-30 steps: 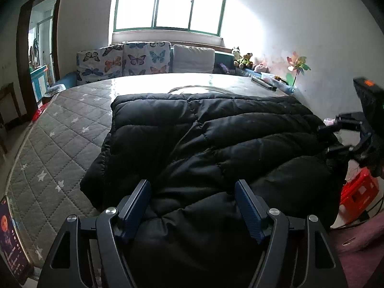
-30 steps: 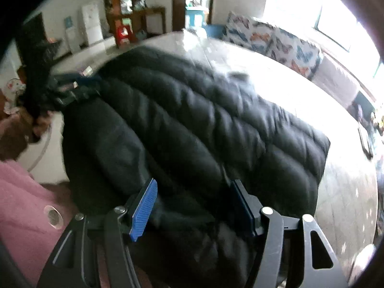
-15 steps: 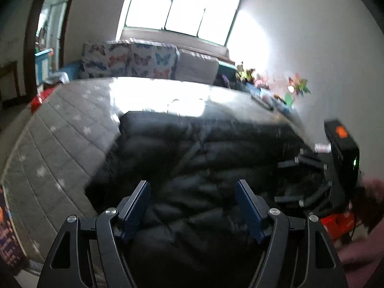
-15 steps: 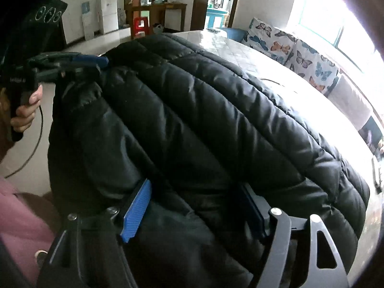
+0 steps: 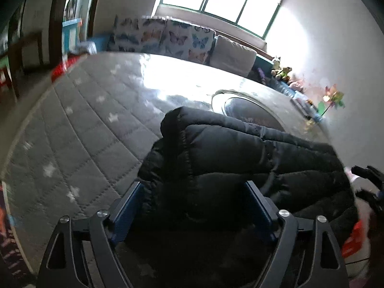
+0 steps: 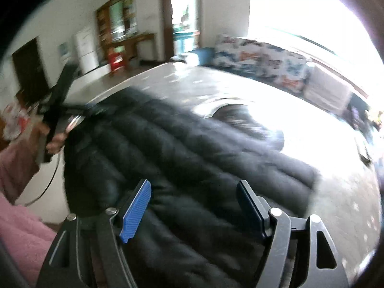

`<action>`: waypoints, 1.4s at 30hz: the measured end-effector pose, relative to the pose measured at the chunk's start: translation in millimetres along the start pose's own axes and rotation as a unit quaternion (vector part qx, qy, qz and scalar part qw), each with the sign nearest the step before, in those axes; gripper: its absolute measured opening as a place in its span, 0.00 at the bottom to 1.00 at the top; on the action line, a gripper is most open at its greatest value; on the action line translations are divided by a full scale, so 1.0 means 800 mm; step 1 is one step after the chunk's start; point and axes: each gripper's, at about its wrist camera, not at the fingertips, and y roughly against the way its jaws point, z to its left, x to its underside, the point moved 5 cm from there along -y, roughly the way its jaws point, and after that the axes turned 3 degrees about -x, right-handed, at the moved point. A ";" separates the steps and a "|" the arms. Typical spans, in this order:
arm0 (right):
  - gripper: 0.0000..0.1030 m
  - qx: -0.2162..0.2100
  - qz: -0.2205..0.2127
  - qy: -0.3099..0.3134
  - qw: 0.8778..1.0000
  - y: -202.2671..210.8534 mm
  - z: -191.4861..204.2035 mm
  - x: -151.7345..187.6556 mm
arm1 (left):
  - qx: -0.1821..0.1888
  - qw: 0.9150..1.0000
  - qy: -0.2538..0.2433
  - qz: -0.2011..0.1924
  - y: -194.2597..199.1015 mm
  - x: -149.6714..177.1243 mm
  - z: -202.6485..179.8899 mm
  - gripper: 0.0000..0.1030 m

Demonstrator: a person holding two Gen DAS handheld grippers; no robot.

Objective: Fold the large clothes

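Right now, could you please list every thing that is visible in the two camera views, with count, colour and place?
puffer jacket: one, black, lying on the mattress near its front edge
mattress: one, grey with white stars, fills the middle
butterfly cushions: a row, white with coloured prints, behind the mattress
plain cushion: one, beige, right of the butterfly ones
window: one, bright, back wall
plush toys: a few, by the right wall
stool: one, red, far room
left gripper: blue pads, open, jacket between them
right gripper: blue pads, open, over the jacket
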 end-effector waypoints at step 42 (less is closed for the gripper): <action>1.00 -0.213 0.046 -0.338 0.916 -0.054 -0.149 0.108 | 0.062 0.997 0.025 0.043 -0.074 -0.010 0.043 1.00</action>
